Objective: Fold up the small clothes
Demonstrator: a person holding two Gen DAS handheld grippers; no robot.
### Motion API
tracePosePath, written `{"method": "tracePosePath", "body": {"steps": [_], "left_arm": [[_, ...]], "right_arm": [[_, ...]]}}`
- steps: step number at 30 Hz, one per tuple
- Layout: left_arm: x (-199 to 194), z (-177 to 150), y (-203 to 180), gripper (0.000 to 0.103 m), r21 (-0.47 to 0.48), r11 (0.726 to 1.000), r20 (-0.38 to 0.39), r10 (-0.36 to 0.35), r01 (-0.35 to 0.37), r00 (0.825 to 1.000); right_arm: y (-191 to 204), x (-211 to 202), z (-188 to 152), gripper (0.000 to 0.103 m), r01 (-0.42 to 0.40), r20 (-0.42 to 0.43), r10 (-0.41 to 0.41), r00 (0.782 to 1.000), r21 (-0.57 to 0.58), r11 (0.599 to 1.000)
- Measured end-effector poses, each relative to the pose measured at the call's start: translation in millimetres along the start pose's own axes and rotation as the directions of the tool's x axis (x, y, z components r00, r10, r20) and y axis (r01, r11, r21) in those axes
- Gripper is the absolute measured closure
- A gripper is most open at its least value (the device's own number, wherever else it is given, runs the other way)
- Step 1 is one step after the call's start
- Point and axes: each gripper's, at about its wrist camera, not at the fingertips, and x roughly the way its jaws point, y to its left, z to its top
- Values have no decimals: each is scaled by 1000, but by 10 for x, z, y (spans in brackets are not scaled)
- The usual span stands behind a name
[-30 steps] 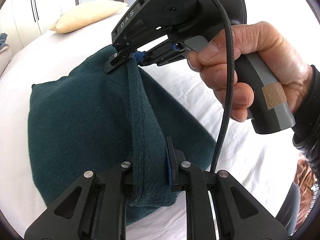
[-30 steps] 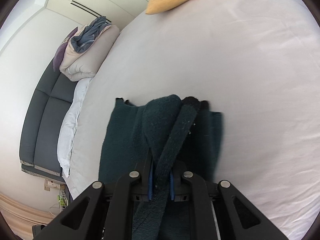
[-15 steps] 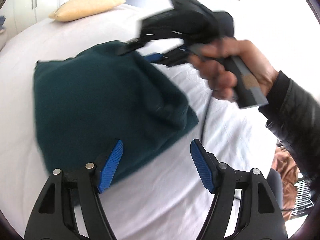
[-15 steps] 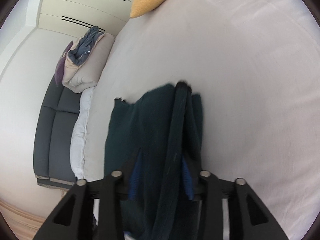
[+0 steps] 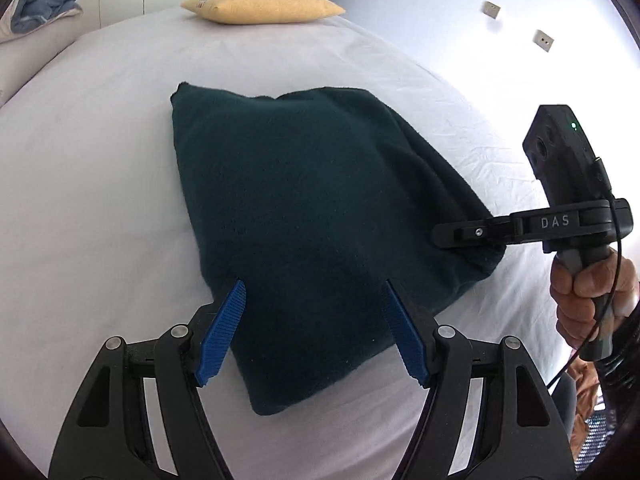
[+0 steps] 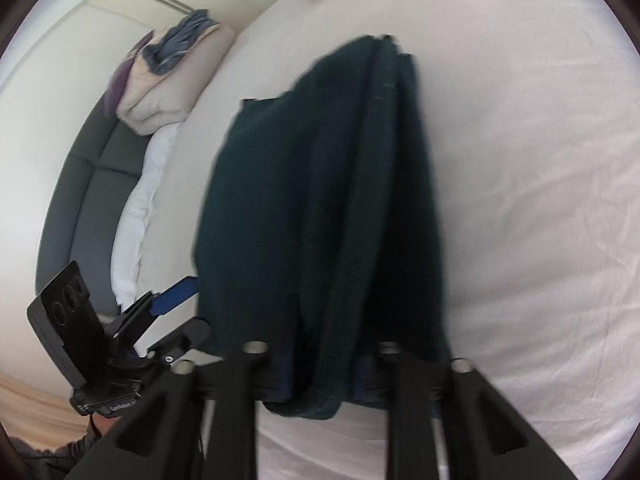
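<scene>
A dark green garment point(image 5: 312, 200) lies folded on the white bed sheet point(image 5: 100, 160). My left gripper point(image 5: 314, 284) hovers open over the garment's near edge, and its blue pads point(image 5: 224, 328) hold nothing. In the right wrist view the left gripper point(image 6: 192, 308) stands beside the cloth's left edge. My right gripper point(image 5: 444, 240) sits at the garment's right corner, held by a hand point(image 5: 588, 300). In the right wrist view its jaws point(image 6: 320, 360) are closing on a thick fold of the garment point(image 6: 320, 200), which runs up between them. That view is blurred.
A yellow pillow point(image 5: 260, 2) lies at the far end of the bed. A heap of folded bedding and blue cloth point(image 6: 176, 64) rests on a grey sofa point(image 6: 80, 184) to the left. White wardrobe doors stand behind. Bare sheet surrounds the garment.
The left gripper let go of the raised fold, opened and drew back. The garment dropped flat. The right gripper loosened, slid toward the near right corner and tightened on the fold again.
</scene>
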Motion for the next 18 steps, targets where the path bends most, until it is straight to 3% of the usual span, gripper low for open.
{"method": "tracePosePath", "body": {"steps": [7,9,12,18], "left_arm": [[-50,-45,-246,34,13,1000,4,-10,10,1000],[95,73,-349,34,29,1000,-5,0,0,1000],[339,-13,-467,34,43,999,-15,8,-7,1000],[269,-42,-512,34,6,1000,47,-23,23,999]], "right_arm": [[-558,-211,-144,91,-181,110,162,981,193,964],[-643,-183,-192,92,-191,122,169,978,199,961],[-752,-159,-220,94,-223,144,194,970,223,949],[-769,-223,-310,93,-270,174,235,956,218,938]]}}
